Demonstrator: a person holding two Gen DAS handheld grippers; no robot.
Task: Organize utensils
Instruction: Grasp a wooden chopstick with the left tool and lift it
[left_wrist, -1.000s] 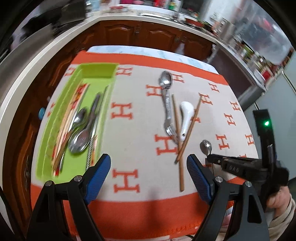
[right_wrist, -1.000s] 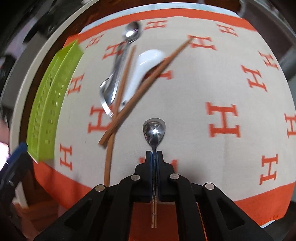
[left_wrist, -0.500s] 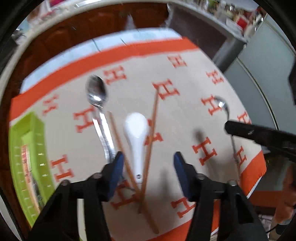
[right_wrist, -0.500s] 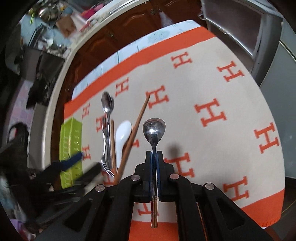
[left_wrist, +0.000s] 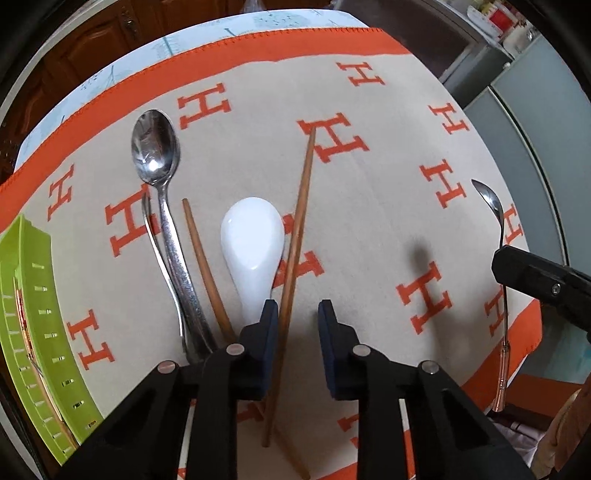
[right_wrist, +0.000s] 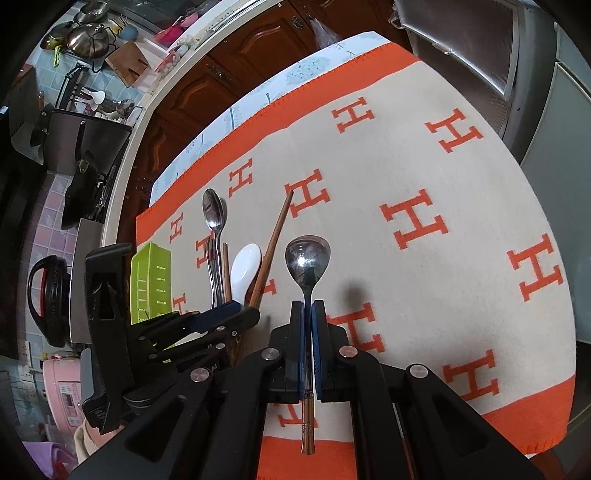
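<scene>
My left gripper (left_wrist: 297, 314) is partly open, its jaws low over the cloth on either side of a wooden chopstick (left_wrist: 295, 236). A white ceramic spoon (left_wrist: 253, 247) lies just left of it, then a second chopstick (left_wrist: 205, 266), a large steel spoon (left_wrist: 155, 151) and a fork (left_wrist: 162, 258). My right gripper (right_wrist: 307, 314) is shut on a small steel spoon (right_wrist: 306, 258) with a copper handle end, held above the cloth; it also shows in the left wrist view (left_wrist: 489, 199). The left gripper shows at the left of the right wrist view (right_wrist: 221, 317).
A green utensil tray (left_wrist: 22, 295) sits at the cloth's left edge, also in the right wrist view (right_wrist: 151, 277). The beige cloth with orange H marks (left_wrist: 369, 206) covers the table. Wooden cabinets and a counter stand behind; a grey appliance stands at right.
My left gripper has swung from the tray side to the utensil pile, dropped low and narrowed around one chopstick. My right gripper has lifted the small spoon up off the cloth.
</scene>
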